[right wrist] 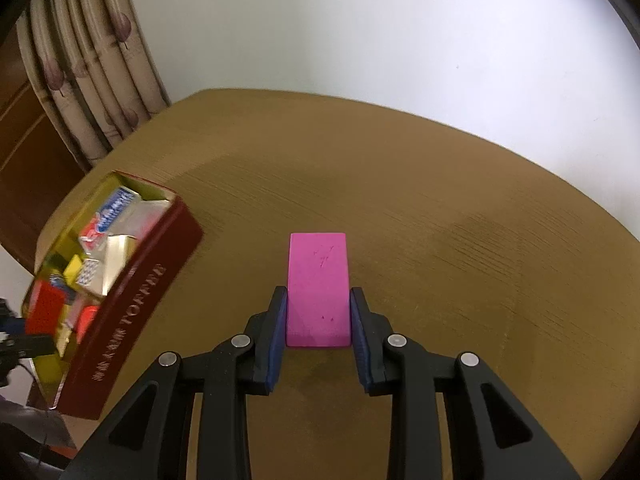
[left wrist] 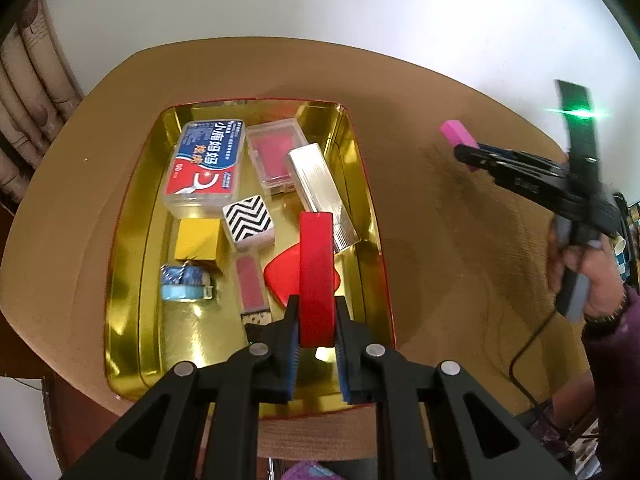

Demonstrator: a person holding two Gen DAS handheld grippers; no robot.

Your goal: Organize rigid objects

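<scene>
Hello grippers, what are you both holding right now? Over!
Left gripper shut on red block, over the gold tin. Right gripper shut on pink block, above bare table, outside the tin. Nothing blocking.

curtain (right wrist: 84, 92) (leaf print) far left | white wall (right wrist: 360, 28) behind | black cable (left wrist: 532, 344)
</scene>
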